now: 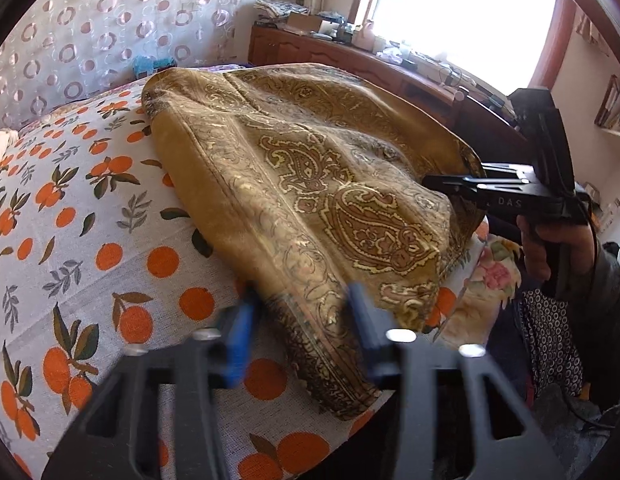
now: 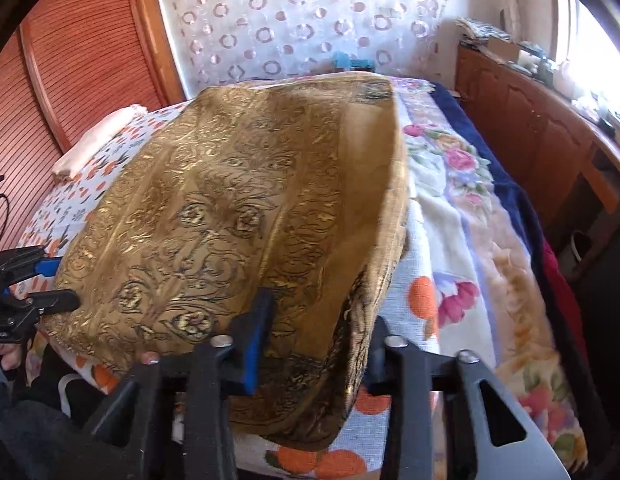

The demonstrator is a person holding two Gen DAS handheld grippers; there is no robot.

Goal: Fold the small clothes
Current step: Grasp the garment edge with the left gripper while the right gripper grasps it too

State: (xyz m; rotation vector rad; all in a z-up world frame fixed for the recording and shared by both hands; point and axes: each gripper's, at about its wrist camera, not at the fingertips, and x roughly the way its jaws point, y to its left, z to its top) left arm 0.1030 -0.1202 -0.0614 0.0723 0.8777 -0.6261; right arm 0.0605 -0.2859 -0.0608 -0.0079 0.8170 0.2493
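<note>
Both the left gripper (image 1: 301,332) and right gripper (image 2: 310,344) pinch the gold paisley cloth's (image 1: 310,168) near edge, its length stretching away across the bed (image 1: 89,220).

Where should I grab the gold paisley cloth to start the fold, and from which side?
Take the gold paisley cloth by its two near corners, coming in from the near edge of the bed. That dark-bordered hem lies closest and hangs free, so fingers can straddle it. The left gripper and right gripper are already placed there, one at each end.
</note>
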